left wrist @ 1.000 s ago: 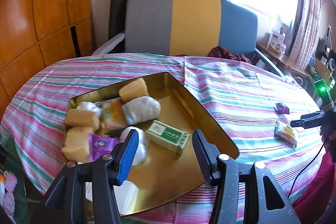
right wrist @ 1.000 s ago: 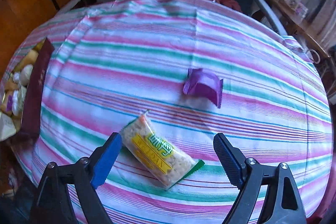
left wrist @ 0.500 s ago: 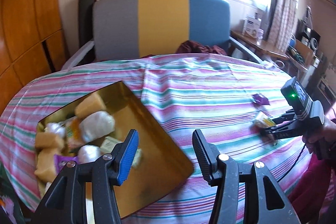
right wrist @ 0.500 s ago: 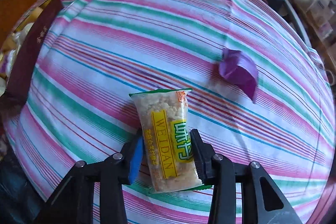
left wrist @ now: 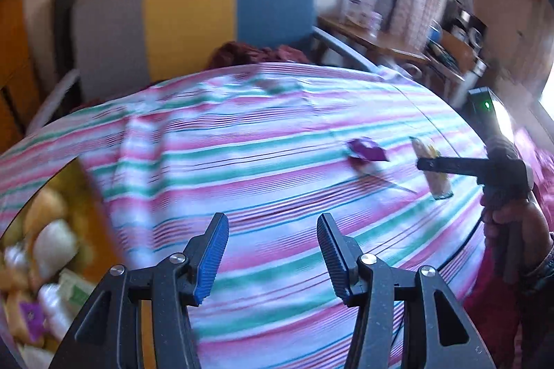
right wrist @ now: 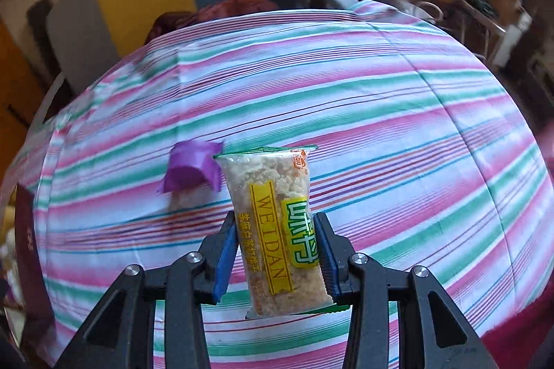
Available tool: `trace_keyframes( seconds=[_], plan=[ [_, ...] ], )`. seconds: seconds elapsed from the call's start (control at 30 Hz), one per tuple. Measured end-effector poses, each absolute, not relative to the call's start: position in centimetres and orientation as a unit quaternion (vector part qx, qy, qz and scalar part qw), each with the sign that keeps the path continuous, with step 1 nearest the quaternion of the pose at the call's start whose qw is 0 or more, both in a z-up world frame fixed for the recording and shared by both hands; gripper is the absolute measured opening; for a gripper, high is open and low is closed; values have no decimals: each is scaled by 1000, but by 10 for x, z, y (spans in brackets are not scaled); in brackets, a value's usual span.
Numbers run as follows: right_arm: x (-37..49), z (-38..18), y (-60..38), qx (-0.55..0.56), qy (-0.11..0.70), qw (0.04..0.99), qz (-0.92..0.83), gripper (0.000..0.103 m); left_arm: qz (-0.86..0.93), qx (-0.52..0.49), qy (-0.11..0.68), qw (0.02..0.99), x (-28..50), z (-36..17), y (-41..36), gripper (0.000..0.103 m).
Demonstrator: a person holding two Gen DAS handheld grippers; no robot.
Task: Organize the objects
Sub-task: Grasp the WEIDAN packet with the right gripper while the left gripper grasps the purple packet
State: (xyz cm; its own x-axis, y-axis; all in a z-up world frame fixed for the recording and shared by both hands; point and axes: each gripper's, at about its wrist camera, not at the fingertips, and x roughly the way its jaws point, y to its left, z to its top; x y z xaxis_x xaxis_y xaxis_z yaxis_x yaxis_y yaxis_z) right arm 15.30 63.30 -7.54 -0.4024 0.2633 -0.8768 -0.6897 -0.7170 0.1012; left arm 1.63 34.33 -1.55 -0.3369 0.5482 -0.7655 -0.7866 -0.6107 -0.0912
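My right gripper (right wrist: 275,256) is shut on a clear snack bar packet (right wrist: 277,223) with a yellow and green label, held up off the striped tablecloth (right wrist: 381,126). A purple wrapper (right wrist: 190,173) lies on the cloth just behind and left of the packet. In the left wrist view the same packet (left wrist: 434,171) hangs in the right gripper (left wrist: 434,165) at the far right, with the purple wrapper (left wrist: 367,152) beside it. My left gripper (left wrist: 271,260) is open over the cloth with nothing between its fingers. The gold tray (left wrist: 93,216) of wrapped snacks sits at the lower left, blurred.
A chair (left wrist: 194,19) with grey, yellow and blue panels stands behind the table, a dark red cloth (left wrist: 256,52) on its seat. A cluttered side table (left wrist: 398,40) is at the back right. The tray's dark outer wall (right wrist: 29,251) shows at the left edge.
My right gripper closed on the snack bar packet and lifted it off the cloth. My left gripper swung right, away from the gold tray, staying open.
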Motion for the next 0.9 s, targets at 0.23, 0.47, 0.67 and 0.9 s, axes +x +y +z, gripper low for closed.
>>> trace_keyframes(
  seconds=[0.23,0.47,0.67,0.9],
  plan=[
    [153,-79,644,-453,253,311,796,43,743,-446,154,474,12,-35,426,54],
    [156,-82,653,-443,272,309,796,43,721,-405,221,518,18,-46,497,65],
    [160,-78,654,-432,284,295,804,43,684,-368,318,543,16,-66,542,68],
    [161,-75,655,-424,291,288,808,44,658,-368,342,561,6,-90,575,68]
  ],
)
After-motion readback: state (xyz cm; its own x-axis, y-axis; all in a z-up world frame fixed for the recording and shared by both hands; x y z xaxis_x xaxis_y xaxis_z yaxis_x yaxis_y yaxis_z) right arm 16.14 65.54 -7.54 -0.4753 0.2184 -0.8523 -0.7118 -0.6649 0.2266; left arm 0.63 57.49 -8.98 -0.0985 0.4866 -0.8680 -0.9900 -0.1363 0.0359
